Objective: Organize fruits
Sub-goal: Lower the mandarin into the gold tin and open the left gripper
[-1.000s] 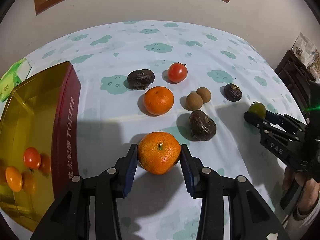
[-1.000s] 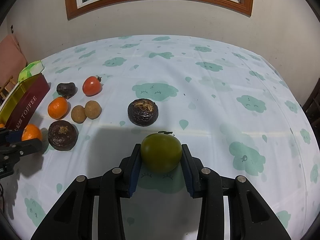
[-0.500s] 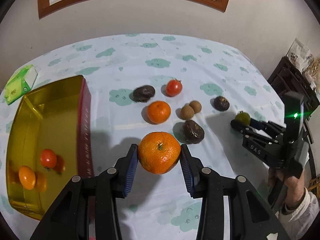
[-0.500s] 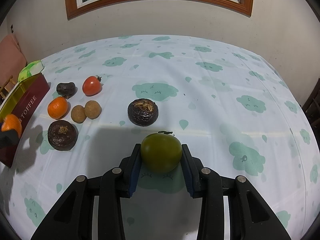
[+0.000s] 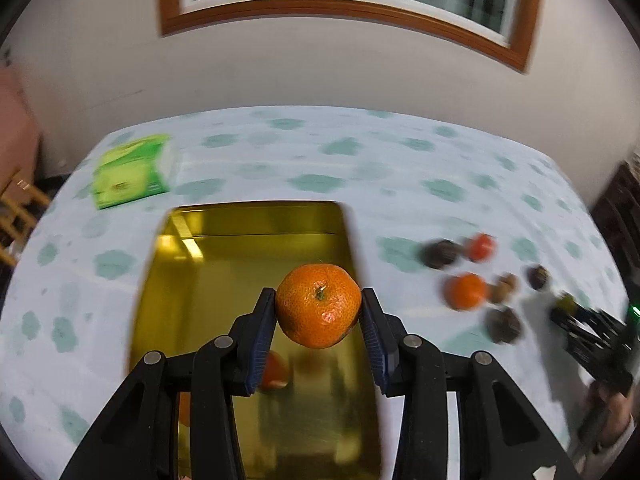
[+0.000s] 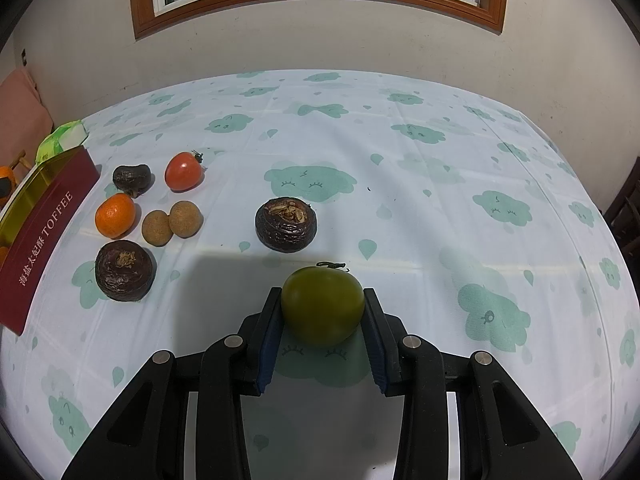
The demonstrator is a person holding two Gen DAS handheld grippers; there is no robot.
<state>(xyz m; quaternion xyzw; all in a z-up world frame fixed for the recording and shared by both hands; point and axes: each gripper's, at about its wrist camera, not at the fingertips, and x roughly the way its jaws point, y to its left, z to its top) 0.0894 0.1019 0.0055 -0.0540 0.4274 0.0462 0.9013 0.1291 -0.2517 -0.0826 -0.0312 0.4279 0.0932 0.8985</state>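
My left gripper (image 5: 319, 312) is shut on an orange mandarin (image 5: 318, 306) and holds it in the air over the gold toffee tin (image 5: 240, 248). An orange fruit (image 5: 274, 372) lies in the tin, partly hidden by my fingers. My right gripper (image 6: 322, 312) is shut on a green tomato (image 6: 322, 305) low over the tablecloth. In the right wrist view, on the cloth lie a mandarin (image 6: 115, 216), a red tomato (image 6: 183, 171), two brown round fruits (image 6: 173, 222) and three dark wrinkled fruits (image 6: 286, 224) (image 6: 124, 270) (image 6: 131, 179). The tin (image 6: 44, 216) stands at the far left.
A green tissue pack (image 5: 130, 170) lies behind the tin; it also shows in the right wrist view (image 6: 62, 140). The right gripper with the hand holding it (image 5: 592, 340) shows at the right edge of the left wrist view. Dark furniture (image 6: 626, 212) stands past the table's right edge.
My left gripper has lifted the mandarin and swung left, from beside the tin to over it. The right gripper with the green tomato has not moved.
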